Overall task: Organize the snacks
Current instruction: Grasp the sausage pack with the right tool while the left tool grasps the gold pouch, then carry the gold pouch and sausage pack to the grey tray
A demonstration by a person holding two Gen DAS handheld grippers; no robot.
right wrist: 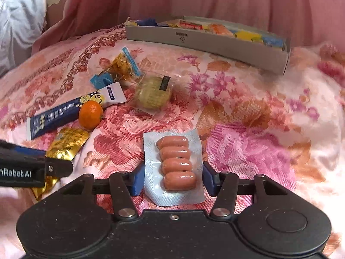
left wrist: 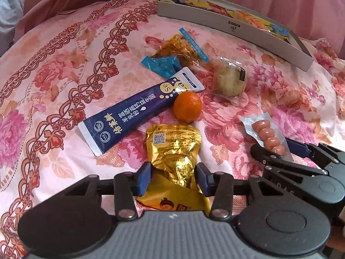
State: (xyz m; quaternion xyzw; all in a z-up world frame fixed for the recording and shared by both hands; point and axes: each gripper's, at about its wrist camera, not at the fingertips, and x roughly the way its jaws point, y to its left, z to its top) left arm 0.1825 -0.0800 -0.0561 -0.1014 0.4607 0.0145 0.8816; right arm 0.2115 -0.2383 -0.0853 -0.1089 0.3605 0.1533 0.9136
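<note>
1. Left wrist view: the left gripper [left wrist: 174, 178] has its blue pads on either side of a crinkled gold foil snack pouch [left wrist: 172, 149]. The jaws are part-way in and look to be touching the pouch's sides, but I cannot tell if they truly grip it.
2. Right wrist view: the right gripper [right wrist: 172, 178] straddles a clear blister pack of four pinkish-brown mini sausages [right wrist: 174, 164]. Its pads stand just beside the pack's edges, and here too a firm clamp cannot be confirmed.
3. Ahead of the left gripper lie a small orange mandarin [left wrist: 187, 107] and a long dark-blue powder sachet with a white end [left wrist: 138, 112], touching each other. Further ahead lie a clear bag of brownish snack with blue trim [left wrist: 179, 51] and a round pale pastry in clear wrap [left wrist: 230, 79].
4. Well beyond both grippers, at the far side of the floral pink bedspread [left wrist: 54, 75], sits a shallow grey cardboard box [right wrist: 204, 41], already holding several colourful packets.
5. Judged from this, the sorting is partly done: some snacks are boxed, while six items remain on the cloth, two of them apparently about to be lifted.
6. What is left is carrying these two across to the box, then the other four.
</note>
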